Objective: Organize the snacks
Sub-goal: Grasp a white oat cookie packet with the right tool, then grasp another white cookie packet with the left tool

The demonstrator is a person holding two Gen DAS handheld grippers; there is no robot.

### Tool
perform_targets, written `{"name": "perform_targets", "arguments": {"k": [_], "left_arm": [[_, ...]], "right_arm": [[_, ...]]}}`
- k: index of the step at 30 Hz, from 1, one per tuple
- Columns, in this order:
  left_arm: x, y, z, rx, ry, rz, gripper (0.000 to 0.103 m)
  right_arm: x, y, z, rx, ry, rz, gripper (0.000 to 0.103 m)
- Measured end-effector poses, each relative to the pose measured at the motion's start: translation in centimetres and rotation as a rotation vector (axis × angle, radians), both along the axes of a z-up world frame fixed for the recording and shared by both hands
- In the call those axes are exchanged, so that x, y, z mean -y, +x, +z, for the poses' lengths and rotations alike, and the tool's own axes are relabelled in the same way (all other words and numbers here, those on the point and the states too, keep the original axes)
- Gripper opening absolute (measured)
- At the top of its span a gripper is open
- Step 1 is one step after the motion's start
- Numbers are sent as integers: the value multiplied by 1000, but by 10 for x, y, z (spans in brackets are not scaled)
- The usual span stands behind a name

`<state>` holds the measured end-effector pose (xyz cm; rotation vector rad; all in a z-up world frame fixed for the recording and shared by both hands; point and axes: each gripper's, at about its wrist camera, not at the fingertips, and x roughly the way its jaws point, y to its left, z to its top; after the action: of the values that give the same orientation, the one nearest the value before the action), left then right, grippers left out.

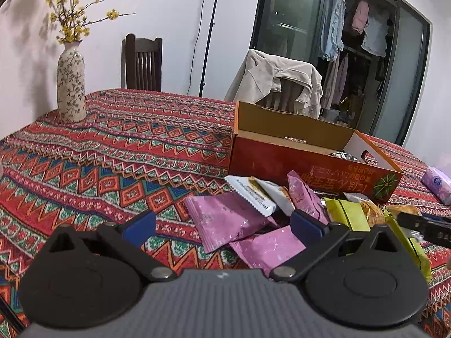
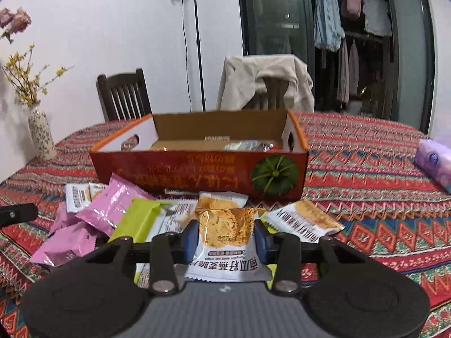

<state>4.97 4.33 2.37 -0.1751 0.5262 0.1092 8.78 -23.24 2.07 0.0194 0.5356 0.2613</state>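
An open orange cardboard box [image 2: 197,166] stands on the table, with a few packets lying inside; it also shows in the left wrist view [image 1: 310,166]. In front of it lies a pile of snack packets: pink ones [image 1: 225,219], green ones [image 2: 138,219] and white-and-orange oat crisp ones [image 2: 304,219]. My right gripper [image 2: 225,239] is shut on one oat crisp packet [image 2: 225,242], held a little above the pile. My left gripper [image 1: 222,225] is open and empty, low over the pink packets. The right gripper's tip shows at the right edge of the left wrist view [image 1: 422,225].
The table wears a red patterned cloth [image 1: 112,155]. A flowered vase [image 1: 71,84] stands at the far left corner. A purple tissue pack [image 2: 437,163] lies at the right. Two chairs [image 2: 124,95] stand behind the table, one draped with a beige jacket [image 2: 265,81].
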Motion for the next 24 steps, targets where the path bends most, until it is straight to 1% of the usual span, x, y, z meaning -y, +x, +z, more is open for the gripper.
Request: {"name": "perform_targets", "arguments": {"k": [3,7,13,18,20,22,24], "left_arm": [[5,10,1,-17,18,-7,103],[11,28,0,-49,68,-9,103],[17,58,-7,-119,193,-47,103],[23,78,-16,-165,303,-132,103],[26,86,-19,-169,335,-161,103],[27,95,-21,-166,354,-190,103],[25,103,-22,-158,353,-215,103]], "right_arm": [[5,-4,4,28,9,-3,40],[12,-5,5,40,31,-8,40],[18,-4,6,51,42,-21,40],[18,1,7,54,44,-34,40],[17,3,7,53,44,-38,40],[15,5,7,53,42,-43,40],[14,7,7,50,41,-47,40]]}}
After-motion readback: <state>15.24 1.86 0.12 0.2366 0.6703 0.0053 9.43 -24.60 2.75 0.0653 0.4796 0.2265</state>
